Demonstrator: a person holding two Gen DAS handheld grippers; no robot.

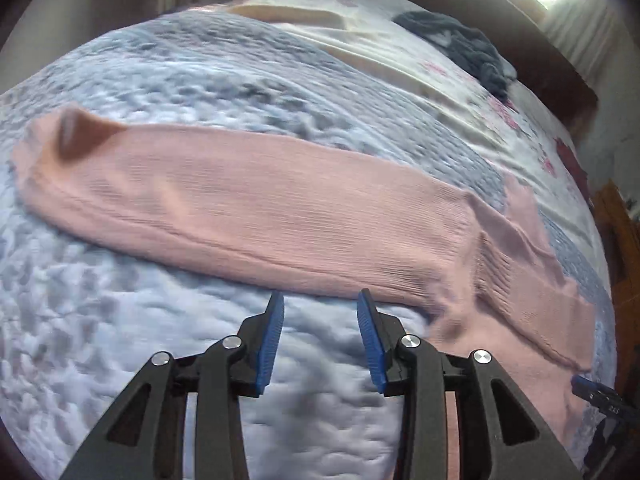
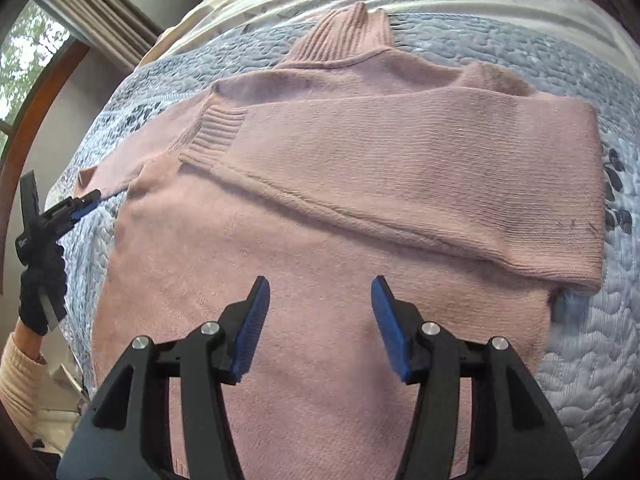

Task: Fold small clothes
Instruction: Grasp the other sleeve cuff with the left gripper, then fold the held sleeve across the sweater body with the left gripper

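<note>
A pink knitted sweater (image 2: 320, 208) lies flat on a pale blue quilted bedspread (image 1: 120, 340), ribbed collar at twelve o'clock in the right wrist view. One sleeve is folded across the chest, its ribbed cuff (image 2: 216, 136) towards ten o'clock. The other sleeve (image 1: 240, 204) stretches straight out over the quilt, filling the left wrist view from nine to four o'clock.

The right gripper (image 2: 320, 300) hovers over the sweater's lower body, blue-padded jaws spread apart, holding nothing. The left gripper (image 1: 320, 312) is poised just short of the outstretched sleeve's near edge, jaws likewise released and empty. At nine o'clock in the right view, a black-gloved hand (image 2: 40, 292) with a cream sleeve grips the left tool's handle. A dark garment (image 1: 460, 46) lies bunched at one o'clock.
</note>
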